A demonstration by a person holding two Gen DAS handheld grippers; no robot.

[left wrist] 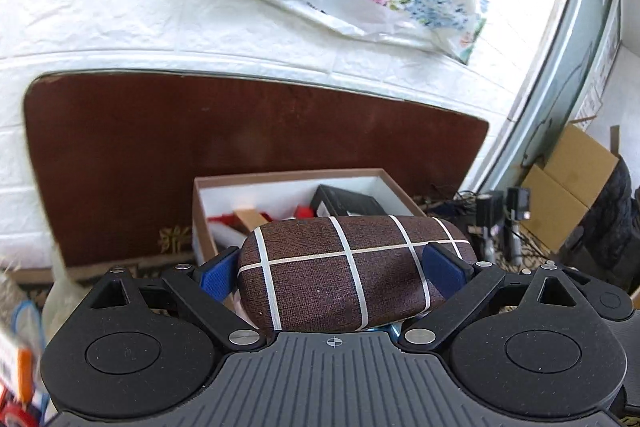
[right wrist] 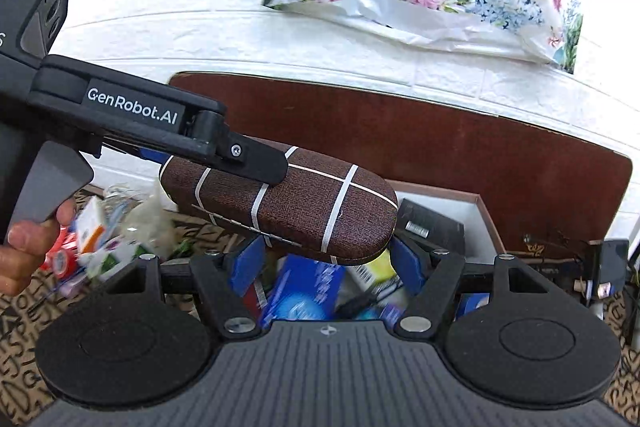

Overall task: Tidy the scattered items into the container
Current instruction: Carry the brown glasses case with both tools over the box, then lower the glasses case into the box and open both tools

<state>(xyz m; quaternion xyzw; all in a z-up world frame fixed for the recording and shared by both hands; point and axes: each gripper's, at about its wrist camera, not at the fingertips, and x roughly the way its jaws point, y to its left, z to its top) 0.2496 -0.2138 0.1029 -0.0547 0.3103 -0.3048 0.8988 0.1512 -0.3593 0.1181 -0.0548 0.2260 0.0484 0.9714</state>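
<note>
Left wrist, gripper (left wrist: 340,267) clamping glasses case (left wrist: 348,271)

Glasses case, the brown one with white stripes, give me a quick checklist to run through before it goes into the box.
1. Left gripper shut on the glasses case: ok, blue pads press both sides.
2. Case lifted off the clutter: ok, the right wrist view shows it in the air.
3. Right gripper free: ok, its jaws are open and hold nothing; the case hangs just beyond them.
4. Box in front and open: ok, no lid on it.
5. Room in the box: cannot tell, a black item and red things already lie inside, and the case hides part of it.
</note>
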